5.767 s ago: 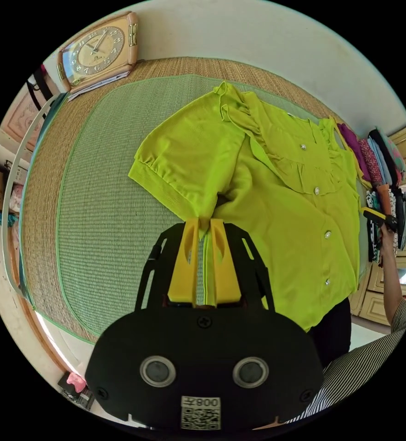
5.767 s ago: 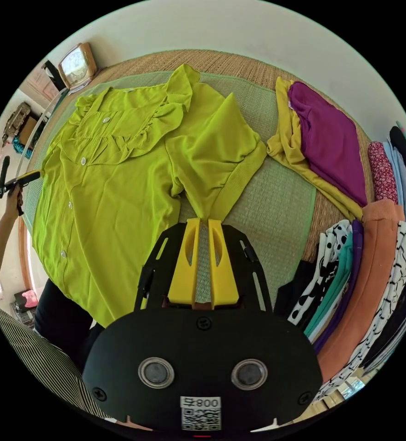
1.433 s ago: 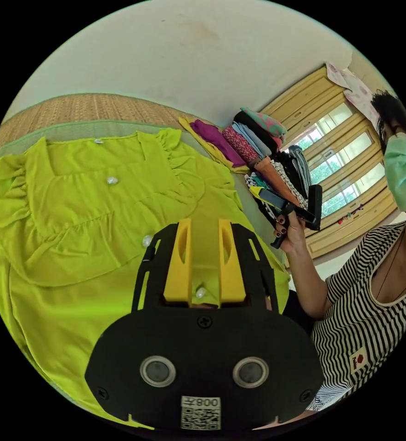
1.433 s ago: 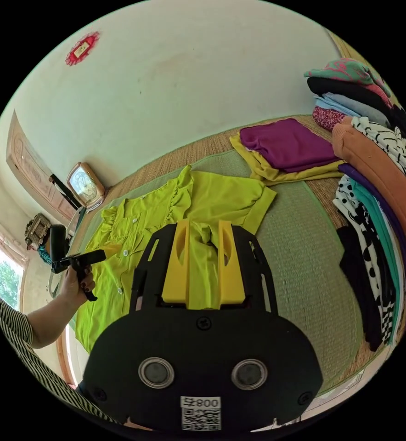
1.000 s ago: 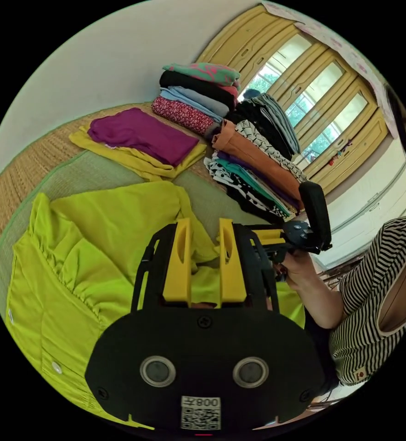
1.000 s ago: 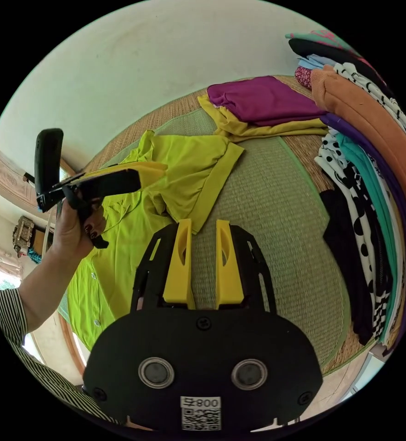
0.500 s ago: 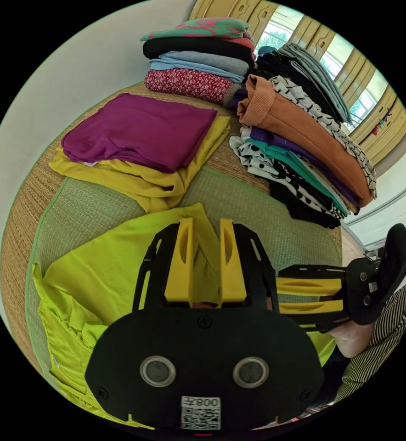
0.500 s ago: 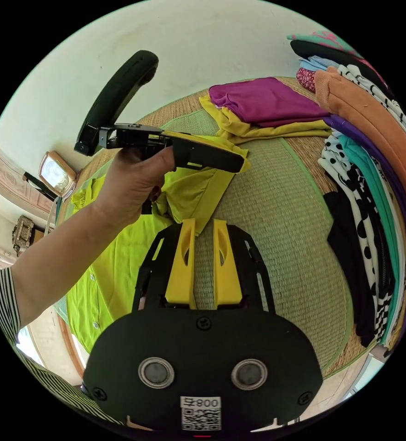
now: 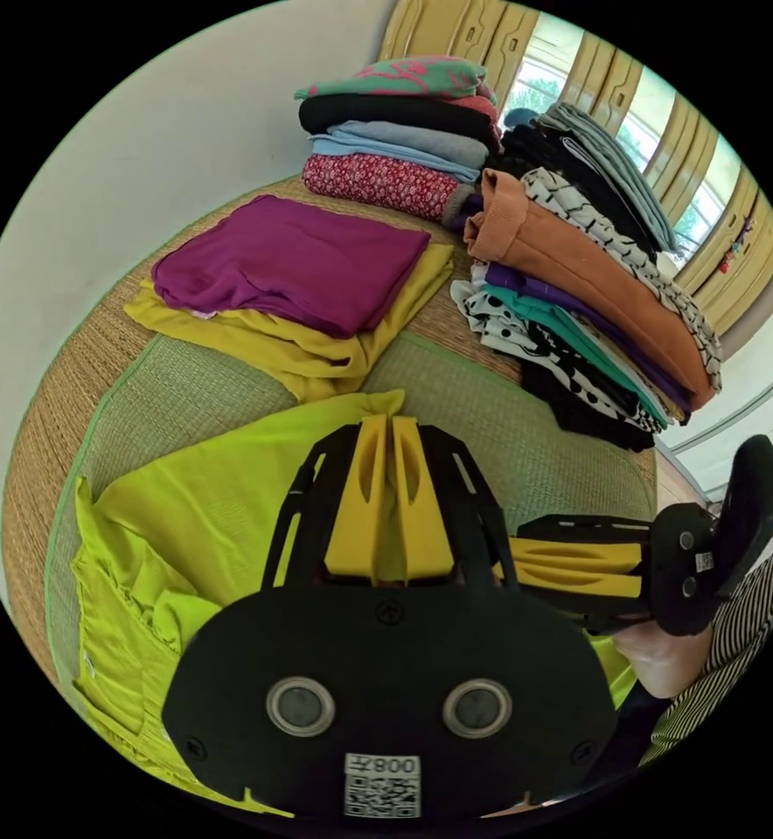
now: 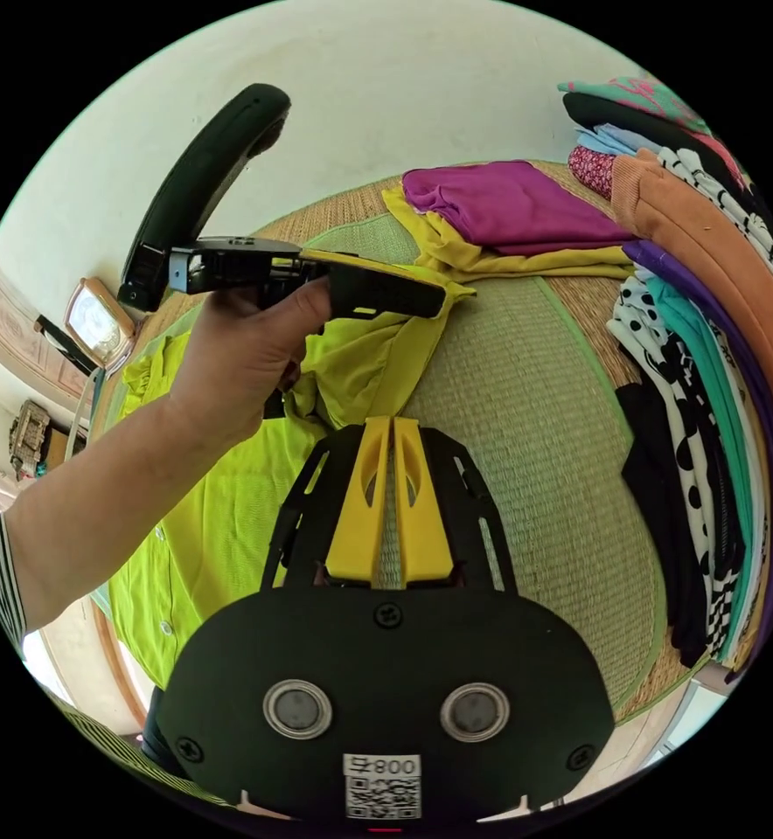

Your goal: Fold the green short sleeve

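Note:
The green short-sleeved shirt [image 9: 185, 524] lies buttons-up on a woven mat [image 9: 509, 437]. One sleeve [image 9: 255, 463] reaches toward the folded piles. My left gripper [image 9: 391, 421] is shut on that sleeve's far corner, and green cloth pokes out past the tips. The right gripper [image 9: 513, 564] comes in from the right, low beside it. In the right gripper view, my right gripper [image 10: 393, 424] is shut on the near corner of the sleeve cuff [image 10: 404, 367]. A hand [image 10: 238, 367] holds the left gripper [image 10: 443, 301] at the cuff's far corner. The shirt body [image 10: 212, 524] spreads to the left.
A folded purple garment on a yellow one [image 9: 290, 262] lies just beyond the sleeve. A tall stack of folded clothes [image 9: 579, 288] stands to the right of it by the windows. A clock [image 10: 94, 323] leans on the wall past the shirt. Bare mat [image 10: 526, 419] lies between sleeve and stack.
The left gripper crossed the shirt to this sleeve. In the last half second both grippers' jaws closed from a small gap onto the sleeve's cuff corners.

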